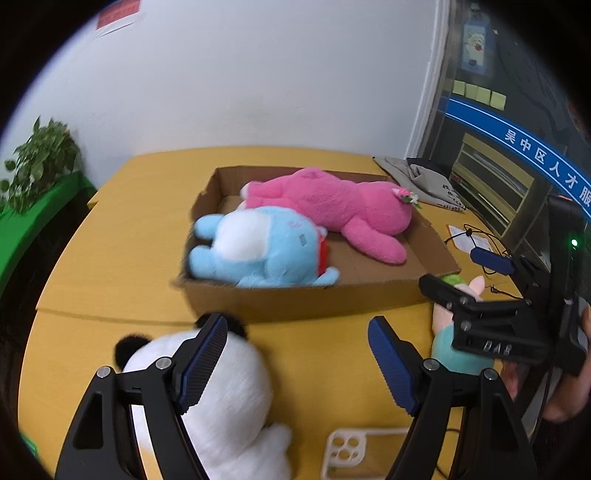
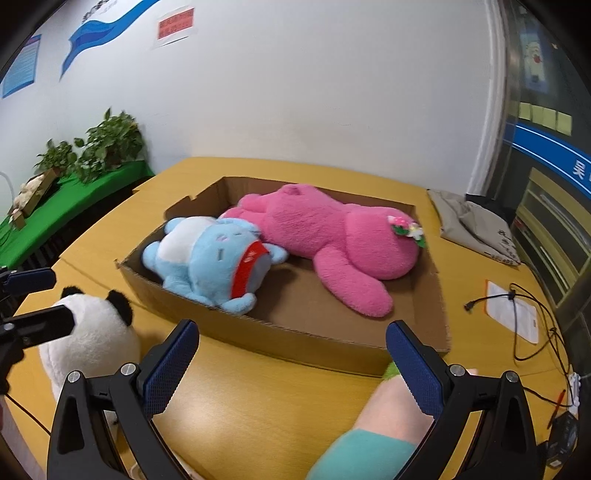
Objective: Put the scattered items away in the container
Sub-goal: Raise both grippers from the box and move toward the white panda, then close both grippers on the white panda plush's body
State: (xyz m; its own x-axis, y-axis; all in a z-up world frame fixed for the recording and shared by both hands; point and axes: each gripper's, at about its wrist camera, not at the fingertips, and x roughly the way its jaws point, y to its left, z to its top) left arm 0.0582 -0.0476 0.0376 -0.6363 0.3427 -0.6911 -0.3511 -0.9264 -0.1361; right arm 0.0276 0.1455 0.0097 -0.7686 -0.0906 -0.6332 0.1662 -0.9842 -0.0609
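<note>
Only the left wrist view shows the white perforated plastic piece [image 1: 360,452] lying on the table [image 1: 314,369] low between the left gripper's [image 1: 297,363] fingers. It also shows the right gripper [image 1: 469,275] off to that gripper's right, with a hand [image 1: 569,391] on its handle. Only the right wrist view shows the second potted plant [image 2: 57,157] on the green shelf [image 2: 44,218], the blue wall graphic [image 2: 99,31], and the pen [image 2: 557,404] at the table's right edge.

The cardboard box [image 1: 314,299] sits straight ahead of both grippers. Inside it lie a pink plush bear [image 1: 332,206] toward the far side and a blue plush toy [image 1: 258,247] with a red collar at the left end.

The left gripper stands wide, nothing between its pads; the panda plush [image 1: 229,391] lies on the table under and behind its left finger. The right gripper is wide too. A pink plush in a teal garment [image 2: 384,417] lies below its right finger, though whether the pad touches it I cannot tell. A beige cloth bag [image 2: 476,225] and a black cable [image 2: 535,321] lie to the box's right.
</note>
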